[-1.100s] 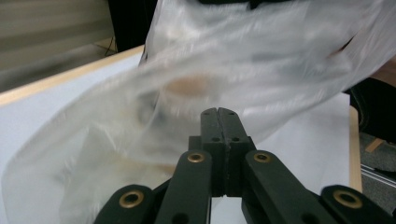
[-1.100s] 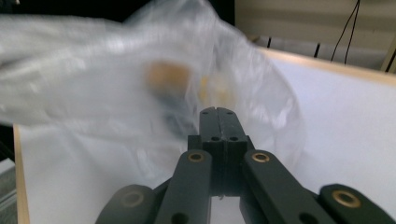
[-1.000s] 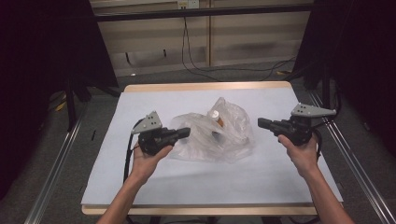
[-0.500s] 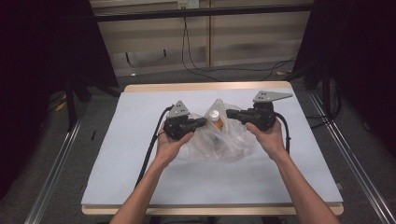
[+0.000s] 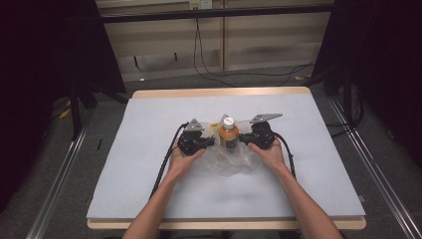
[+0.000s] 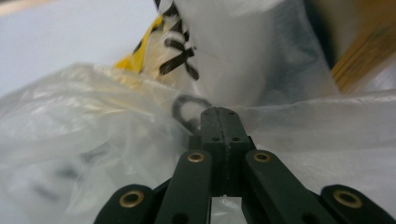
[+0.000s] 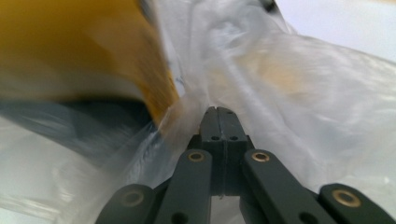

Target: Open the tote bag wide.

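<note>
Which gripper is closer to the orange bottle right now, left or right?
Roughly equal, the right marginally nearer. The left gripper flanks the orange bottle on its left, the right gripper on its right, both pressing against the clear plastic bag around it.

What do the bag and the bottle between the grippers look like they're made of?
Bag: thin clear plastic film, glossy and crinkled; the table shows through it. Bottle: probably plastic, amber-orange body with a white cap; glass can't be ruled out.
</note>
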Tool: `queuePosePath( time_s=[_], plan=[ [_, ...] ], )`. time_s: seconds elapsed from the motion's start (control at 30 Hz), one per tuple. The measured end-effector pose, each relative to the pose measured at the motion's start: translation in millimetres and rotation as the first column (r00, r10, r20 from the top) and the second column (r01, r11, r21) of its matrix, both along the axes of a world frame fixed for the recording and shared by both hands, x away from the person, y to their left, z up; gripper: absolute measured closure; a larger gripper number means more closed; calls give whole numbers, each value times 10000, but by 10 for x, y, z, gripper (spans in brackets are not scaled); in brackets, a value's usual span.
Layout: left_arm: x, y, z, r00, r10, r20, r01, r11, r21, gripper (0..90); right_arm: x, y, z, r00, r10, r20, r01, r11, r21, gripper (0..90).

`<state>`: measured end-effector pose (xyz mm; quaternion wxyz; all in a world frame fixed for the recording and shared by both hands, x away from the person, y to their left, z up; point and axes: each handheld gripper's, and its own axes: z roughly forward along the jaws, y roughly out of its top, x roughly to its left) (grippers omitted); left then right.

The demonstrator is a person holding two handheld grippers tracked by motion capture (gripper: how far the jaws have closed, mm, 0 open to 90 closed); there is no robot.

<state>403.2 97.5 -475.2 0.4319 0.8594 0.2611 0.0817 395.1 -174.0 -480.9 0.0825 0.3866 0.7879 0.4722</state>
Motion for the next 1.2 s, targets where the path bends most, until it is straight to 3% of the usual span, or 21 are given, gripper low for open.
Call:
queuePosePath(
  time_s=[0.13, 0.2, 0.23, 0.33, 0.47, 0.53, 0.67, 0.8, 0.87, 0.93, 0.97, 1.03, 1.2],
  plan=[
    [12, 149, -93, 9997, 207, -162, -200, 9988, 442, 900, 5, -90, -117, 9993, -233, -276, 223, 9992, -343, 900],
    [7, 228, -148, 9996, 204, -214, -197, 9992, 360, 900, 2, -125, -113, 9991, -296, -290, 289, 9993, -245, 900],
    [4, 253, -147, 9992, 246, -312, -236, 9992, 309, 900, -5, -124, -120, 9988, -296, -385, 277, 9984, -495, 900],
    [-40, 273, -131, 9999, 153, -39, -150, 9977, 663, 900, -12, -112, -130, 9985, -294, -457, 245, 9944, -1029, 900],
    [-59, 334, -115, 9999, 163, -42, -159, 9962, 859, 900, -6, -129, -130, 9978, -358, -556, 298, 9941, -1043, 900],
    [-61, 406, -138, 9991, 401, -156, -394, 9982, 441, 900, -20, -158, -127, 9976, -347, -591, 281, 9937, -1089, 900],
    [-45, 434, -124, 9989, 345, -321, -329, 9981, 513, 900, -38, -214, -123, 9973, -431, -593, 363, 9932, -1107, 900],
    [-86, 441, 35, 9996, 290, -29, -288, 9984, 485, 900, -82, -276, -63, 9975, -436, -549, 390, 9958, -823, 900],
    [-125, 479, 239, 9991, 219, 351, -228, 9994, 252, 900, -133, -347, 87, 9992, -377, -124, 371, 9983, -455, 900],
    [-141, 476, 295, 9986, 212, 478, -214, 9998, 47, 900, -171, -365, 181, 9997, -258, 55, 260, 9989, -400, 900],
    [-171, 461, 419, 9974, 57, 725, -58, 10000, 8, 900, -189, -370, 220, 9997, -216, 117, 221, 9991, -372, 900],
    [-183, 447, 471, 9954, -33, 962, 34, 10000, -13, 900, -222, -367, 285, 9997, -117, 219, 125, 9992, -368, 900],
    [-292, 291, 645, 9916, -703, 1082, 743, 9967, -333, 900, -289, -353, 413, 9991, 219, 375, -211, 9996, -203, 900]
  ],
)
